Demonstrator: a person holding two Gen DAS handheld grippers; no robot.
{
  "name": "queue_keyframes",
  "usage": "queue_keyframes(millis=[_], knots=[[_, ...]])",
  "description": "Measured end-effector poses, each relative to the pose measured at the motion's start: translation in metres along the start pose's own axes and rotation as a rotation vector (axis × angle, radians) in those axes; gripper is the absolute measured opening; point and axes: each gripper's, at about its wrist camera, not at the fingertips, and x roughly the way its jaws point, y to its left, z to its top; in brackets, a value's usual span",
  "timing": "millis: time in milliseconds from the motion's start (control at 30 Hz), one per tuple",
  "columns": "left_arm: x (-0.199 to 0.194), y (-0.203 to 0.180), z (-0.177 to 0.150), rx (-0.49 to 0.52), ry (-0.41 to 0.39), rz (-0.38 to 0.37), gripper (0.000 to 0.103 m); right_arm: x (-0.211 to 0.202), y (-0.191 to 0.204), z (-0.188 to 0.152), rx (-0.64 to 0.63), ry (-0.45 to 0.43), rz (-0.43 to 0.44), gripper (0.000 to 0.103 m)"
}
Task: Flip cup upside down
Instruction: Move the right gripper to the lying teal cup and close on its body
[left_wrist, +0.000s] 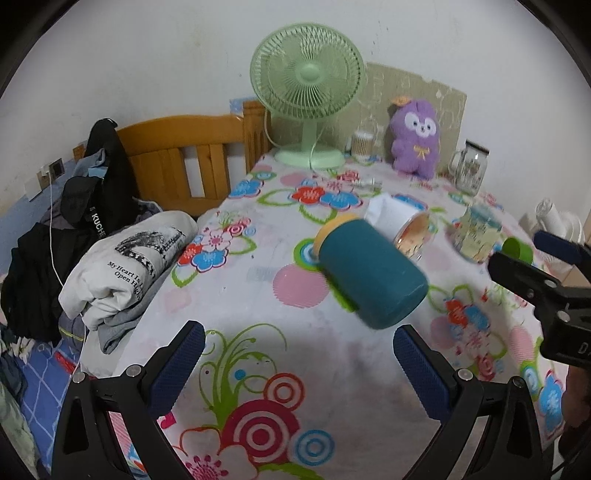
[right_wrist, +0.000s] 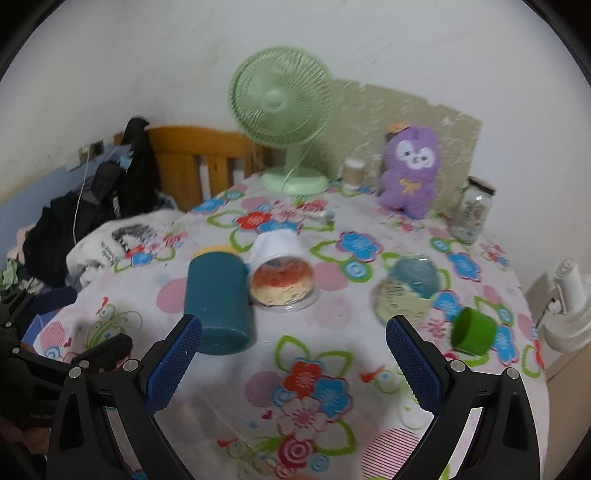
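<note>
The right wrist view shows the small green plastic cup (right_wrist: 473, 332) lying tilted, perhaps on its side, on the flowered tablecloth (right_wrist: 236, 406) just right of the wide-open, empty right gripper (right_wrist: 293, 350). In the left view the cup (left_wrist: 518, 250) is half hidden behind that gripper (left_wrist: 524, 269). The left gripper (left_wrist: 298, 354) is also open and empty, with bare cloth (left_wrist: 295, 350) below the teal cylindrical container (left_wrist: 369, 273).

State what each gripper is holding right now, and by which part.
Nothing is held. The left gripper and right gripper are both open with only tablecloth between their fingers. The teal cup lies on its side on the table, ungripped.
</note>
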Motion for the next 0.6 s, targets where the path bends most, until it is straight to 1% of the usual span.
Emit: queue_keyframes(millis=[100, 167, 267, 367, 467, 600], knots=[[0.013, 0.004, -0.001, 0.027, 0.052, -0.033, 0.103, 0.022, 0.011, 0.001, -0.020, 0.051, 0.046, 0.101], [0.019, 0.007, -0.001, 0.043, 0.074, -0.034, 0.103, 0.034, 0.017, 0.001, -0.026, 0.082, 0.072, 0.101], [0.028, 0.011, -0.001, 0.074, 0.092, -0.017, 0.103, 0.051, 0.027, 0.003, -0.037, 0.117, 0.113, 0.101], [0.035, 0.016, 0.002, 0.092, 0.113, -0.023, 0.103, 0.064, 0.034, 0.007, -0.042, 0.143, 0.147, 0.101], [0.040, 0.020, 0.005, 0.118, 0.117, -0.025, 0.103, 0.079, 0.040, 0.009, -0.038, 0.179, 0.188, 0.101], [0.046, 0.024, 0.007, 0.138, 0.133, -0.014, 0.103, 0.094, 0.044, 0.010, -0.029, 0.206, 0.203, 0.101]])
